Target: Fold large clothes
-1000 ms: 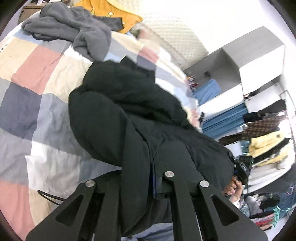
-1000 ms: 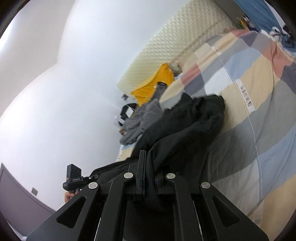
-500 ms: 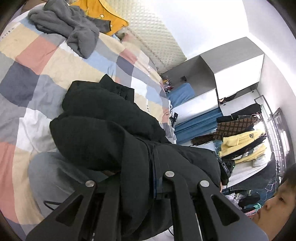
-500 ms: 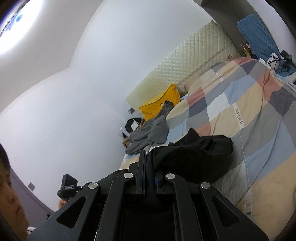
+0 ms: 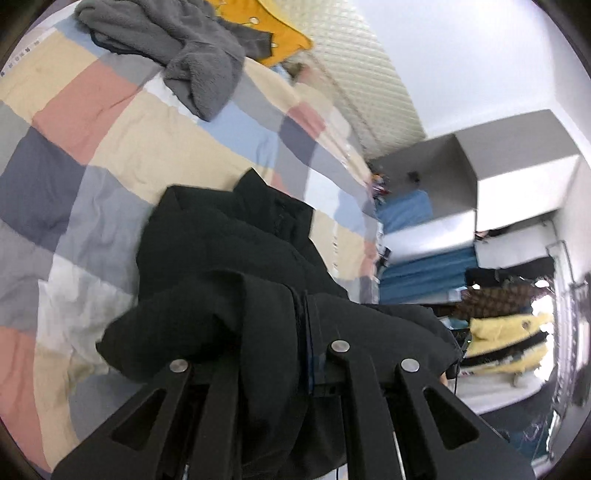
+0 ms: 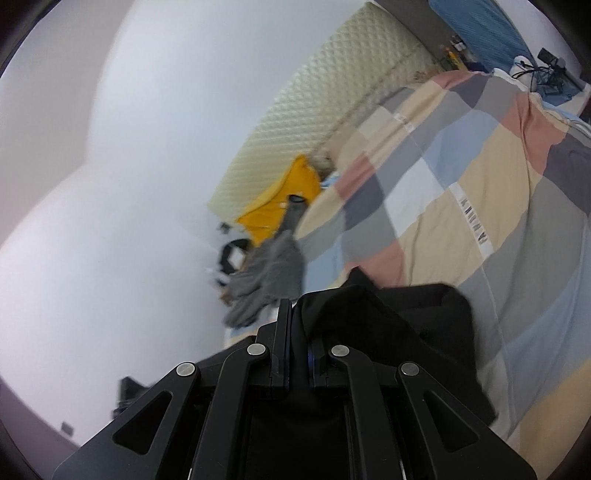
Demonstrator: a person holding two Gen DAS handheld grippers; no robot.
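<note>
1 black coat (image 5: pixel 229 258), 2 tongs (image 5: pixel 295 332) (image 6: pixel 299 332) clamping it, 1 grey garment (image 5: pixel 199 70)

Bed in checked quilt (image 5: pixel 122 147); grey garment (image 5: pixel 199 70), yellow garment (image 5: pixel 273 29), black coat (image 5: pixel 229 251) on it.

Bedroom: checked duvet (image 5: pixel 155 147), padded headboard (image 5: pixel 365 77), clothes rack (image 5: pixel 506 332)

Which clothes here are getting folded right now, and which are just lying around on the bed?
In the job:
- big black padded garment, pinched by both
- left gripper
- right gripper
- patchwork checked quilt beneath it

Just lying about:
- grey fleecy garment, crumpled
- yellow garment by the cream quilted headboard
- clothes on the rack
</note>
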